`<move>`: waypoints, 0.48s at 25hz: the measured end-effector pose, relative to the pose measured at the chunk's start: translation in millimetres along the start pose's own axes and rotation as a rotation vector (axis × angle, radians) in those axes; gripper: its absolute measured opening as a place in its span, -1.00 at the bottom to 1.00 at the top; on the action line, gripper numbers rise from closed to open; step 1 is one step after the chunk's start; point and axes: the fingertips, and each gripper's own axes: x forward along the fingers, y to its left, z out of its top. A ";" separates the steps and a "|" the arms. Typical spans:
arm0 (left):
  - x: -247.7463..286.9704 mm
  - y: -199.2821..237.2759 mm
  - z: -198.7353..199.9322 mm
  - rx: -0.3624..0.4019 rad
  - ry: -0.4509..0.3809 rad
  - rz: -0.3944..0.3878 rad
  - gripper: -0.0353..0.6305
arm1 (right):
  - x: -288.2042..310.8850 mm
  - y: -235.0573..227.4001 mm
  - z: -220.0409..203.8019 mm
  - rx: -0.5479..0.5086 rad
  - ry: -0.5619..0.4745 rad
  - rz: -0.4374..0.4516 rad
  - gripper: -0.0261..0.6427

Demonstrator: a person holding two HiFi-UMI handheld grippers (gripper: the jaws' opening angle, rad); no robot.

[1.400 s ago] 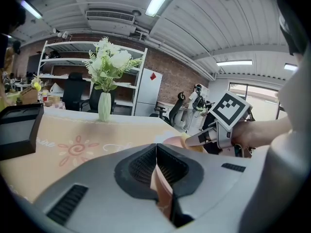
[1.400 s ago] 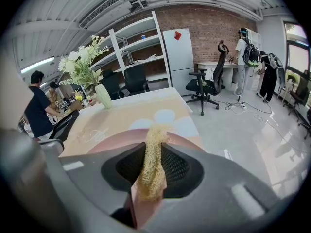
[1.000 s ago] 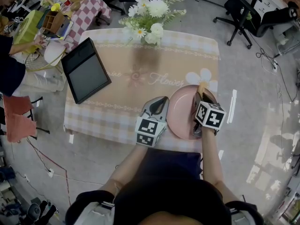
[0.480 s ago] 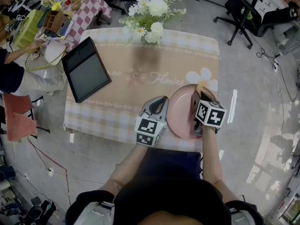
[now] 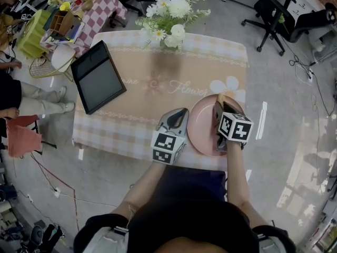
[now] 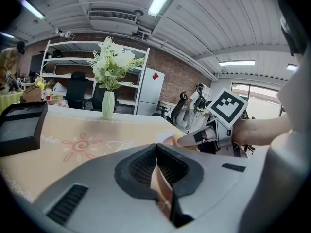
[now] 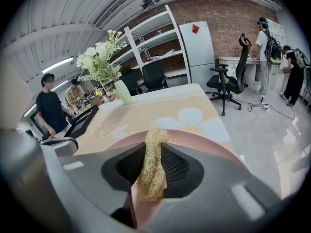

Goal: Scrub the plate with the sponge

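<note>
A pink plate (image 5: 202, 125) lies near the front right edge of the table. My right gripper (image 5: 220, 103) hovers over the plate's right part, shut on a yellow fibrous sponge (image 7: 151, 165); the plate's rim (image 7: 194, 136) curves just beyond the jaws. My left gripper (image 5: 179, 115) rests at the plate's left edge, its jaws closed together at the tips with the pink plate edge (image 6: 160, 188) showing between them lower down. From the left gripper view the right gripper (image 6: 192, 141) with its marker cube appears to the right.
A vase of white flowers (image 5: 167, 16) stands at the table's far edge. A black tablet (image 5: 97, 78) lies at the left. The table (image 5: 158, 88) has a floral beige cloth. Office chairs (image 5: 271, 15) stand beyond; a person (image 5: 10, 88) is at the far left.
My right gripper with the sponge has edged slightly left and away over the plate. The left gripper has stayed put. The person at the left has shifted.
</note>
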 end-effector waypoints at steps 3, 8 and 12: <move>0.0 0.4 -0.9 -0.001 -0.001 0.000 -0.86 | 2.8 7.3 -1.7 -0.013 0.008 0.028 -0.65; 0.5 0.0 -1.4 -0.003 0.001 -0.002 -0.86 | 5.6 19.2 -4.0 -0.039 0.023 0.077 -0.65; -0.8 -0.4 -0.5 -0.005 -0.001 0.000 -0.86 | 5.0 23.4 -4.9 -0.048 0.029 0.093 -0.65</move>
